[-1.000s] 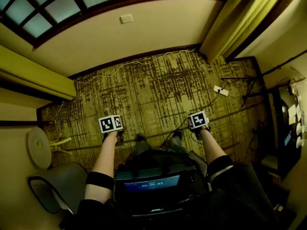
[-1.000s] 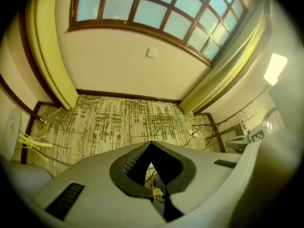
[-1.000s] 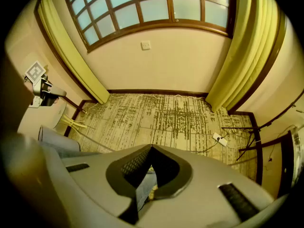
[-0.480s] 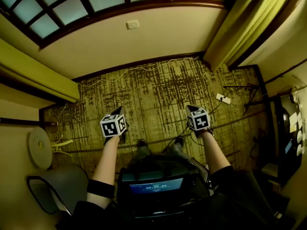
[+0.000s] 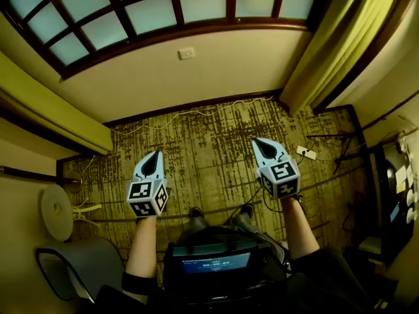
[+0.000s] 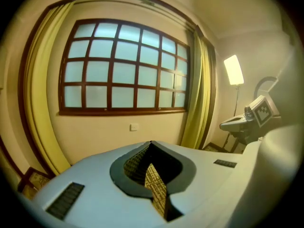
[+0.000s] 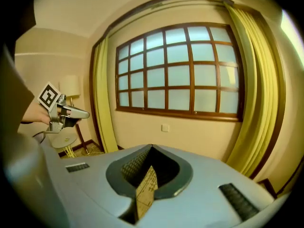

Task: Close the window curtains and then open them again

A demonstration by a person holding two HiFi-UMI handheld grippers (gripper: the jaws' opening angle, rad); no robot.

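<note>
The left tool point(image 5: 153, 158) has its jaws closed together with nothing held. Only patterned carpet point(image 5: 209, 136) shows through the hollow behind the tips. The right tool point(image 5: 264, 146) is likewise closed and empty. The two are held side by side, apart from each other. Both point toward the wall below the window point(image 5: 163, 8), which lies ahead of and above their tips. The window is uncovered. The left curtain point(image 5: 55, 113) hangs gathered well off to the left of the left tool. The right curtain point(image 5: 334, 38) is bunched well to the right of the right tool. Neither tool touches a curtain. A wall socket point(image 5: 186, 53) sits ahead, between the two tools.
</note>
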